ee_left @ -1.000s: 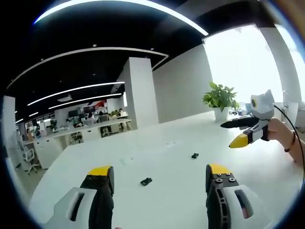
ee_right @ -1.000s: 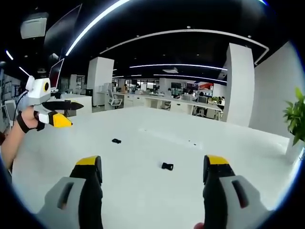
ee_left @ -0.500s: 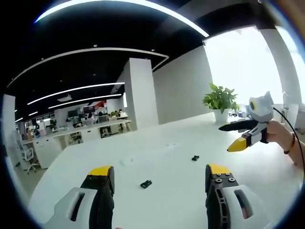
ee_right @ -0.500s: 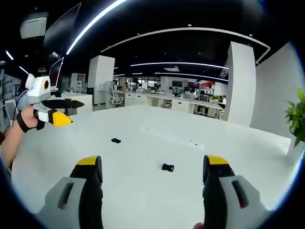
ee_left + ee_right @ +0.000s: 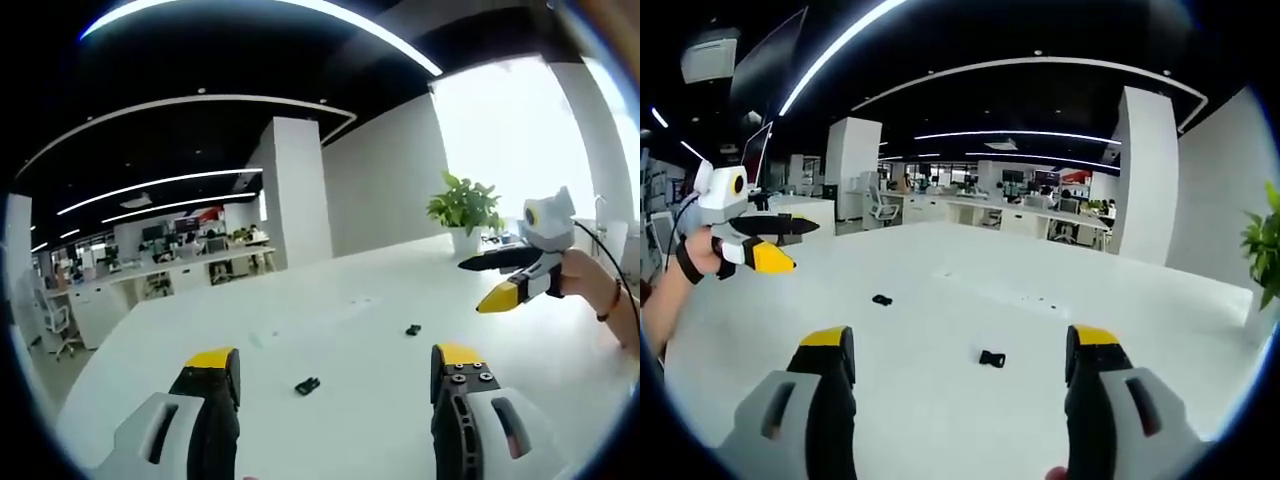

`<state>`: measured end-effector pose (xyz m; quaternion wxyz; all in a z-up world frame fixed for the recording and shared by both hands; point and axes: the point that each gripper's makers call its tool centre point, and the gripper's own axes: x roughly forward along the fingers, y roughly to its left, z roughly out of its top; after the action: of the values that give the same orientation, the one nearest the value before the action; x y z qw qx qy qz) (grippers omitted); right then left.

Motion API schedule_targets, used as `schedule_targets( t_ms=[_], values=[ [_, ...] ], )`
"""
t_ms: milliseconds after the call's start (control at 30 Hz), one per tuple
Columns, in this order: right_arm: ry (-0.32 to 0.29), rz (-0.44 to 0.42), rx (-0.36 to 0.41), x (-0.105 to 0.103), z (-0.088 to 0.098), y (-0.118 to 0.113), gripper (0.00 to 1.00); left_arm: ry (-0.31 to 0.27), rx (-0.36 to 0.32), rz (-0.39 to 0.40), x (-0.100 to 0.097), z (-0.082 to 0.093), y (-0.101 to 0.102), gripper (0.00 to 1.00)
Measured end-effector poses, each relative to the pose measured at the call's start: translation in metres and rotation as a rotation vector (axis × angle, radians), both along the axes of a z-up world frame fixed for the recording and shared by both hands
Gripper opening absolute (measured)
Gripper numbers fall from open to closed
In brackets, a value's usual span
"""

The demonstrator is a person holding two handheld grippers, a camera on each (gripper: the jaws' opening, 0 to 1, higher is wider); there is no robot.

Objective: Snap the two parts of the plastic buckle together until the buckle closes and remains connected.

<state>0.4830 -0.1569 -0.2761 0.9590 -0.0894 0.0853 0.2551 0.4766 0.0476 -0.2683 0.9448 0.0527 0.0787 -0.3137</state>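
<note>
Above the white worktop [image 5: 360,420], the left hand-held gripper [image 5: 335,372] and right hand-held gripper [image 5: 958,352] hang with jaws spread, holding nothing. Two black buckle parts [image 5: 307,385] [image 5: 412,329] lie well apart on the worktop ahead.

Bright window glare, fisheye-warped edges

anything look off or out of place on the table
Nothing stands out. Two small black plastic buckle parts lie apart on the white table, unjoined. Both claws, left and right, are open and empty.
</note>
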Motion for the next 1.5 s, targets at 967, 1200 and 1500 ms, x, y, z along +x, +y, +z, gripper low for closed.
schedule_targets(
  t_ms=[967, 1200, 1500],
  values=[
    [0.014, -0.012, 0.005, 0.015, 0.000, -0.002, 0.86, 0.007, 0.002, -0.011, 0.007, 0.003, -0.006, 0.78],
    [0.019, -0.008, -0.002, 0.022, -0.003, 0.001, 0.86, 0.024, 0.002, -0.006, 0.014, -0.005, -0.005, 0.78],
    [0.027, -0.006, -0.001, 0.025, -0.004, 0.003, 0.86, 0.028, 0.010, -0.001, 0.019, -0.008, -0.004, 0.77]
  ],
)
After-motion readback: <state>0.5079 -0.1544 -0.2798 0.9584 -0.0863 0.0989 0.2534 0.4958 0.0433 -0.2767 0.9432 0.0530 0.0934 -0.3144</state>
